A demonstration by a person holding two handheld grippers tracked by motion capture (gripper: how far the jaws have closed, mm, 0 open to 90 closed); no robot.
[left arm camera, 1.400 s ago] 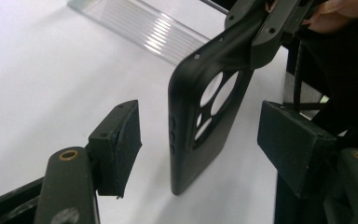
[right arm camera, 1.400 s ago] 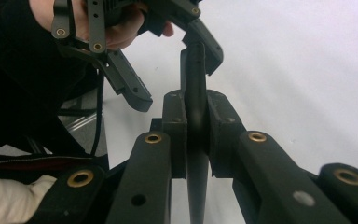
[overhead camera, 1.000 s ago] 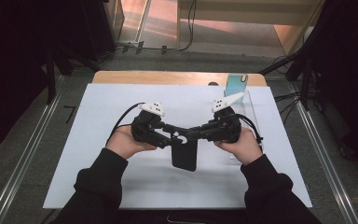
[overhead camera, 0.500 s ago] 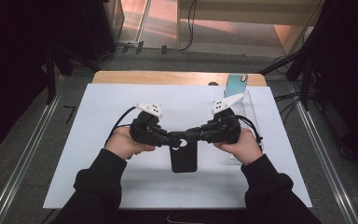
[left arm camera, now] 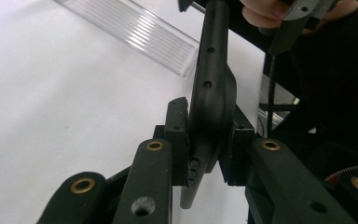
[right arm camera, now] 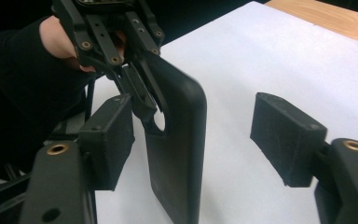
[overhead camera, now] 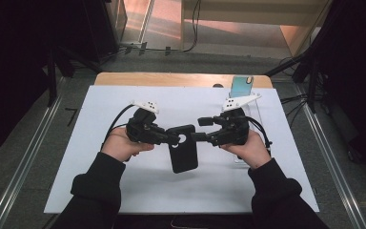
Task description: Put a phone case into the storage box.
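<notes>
A black phone case (overhead camera: 183, 151) hangs over the white mat, held by its top edge near the camera hole. My left gripper (overhead camera: 174, 138) is shut on that edge; in the left gripper view its pads (left arm camera: 177, 140) pinch the case (left arm camera: 214, 84) from both sides. My right gripper (overhead camera: 201, 129) faces it from the right with its jaws wide apart. In the right gripper view the case (right arm camera: 177, 154) stands between the two pads, close to the left pad (right arm camera: 109, 140) and well clear of the right one (right arm camera: 284, 140). My right gripper (right arm camera: 196, 140) is open.
A white mat (overhead camera: 100, 109) covers a wooden table (overhead camera: 171, 78). A phone (overhead camera: 241, 87) lies at the back right, at the far end of a clear plastic strip (left arm camera: 135, 37) that runs under the right hand. Dark floor and metal rails flank the table.
The case has come up off the mat at its top end. Both grippers moved slightly away from the person, and the right gripper's jaws now stand apart.
</notes>
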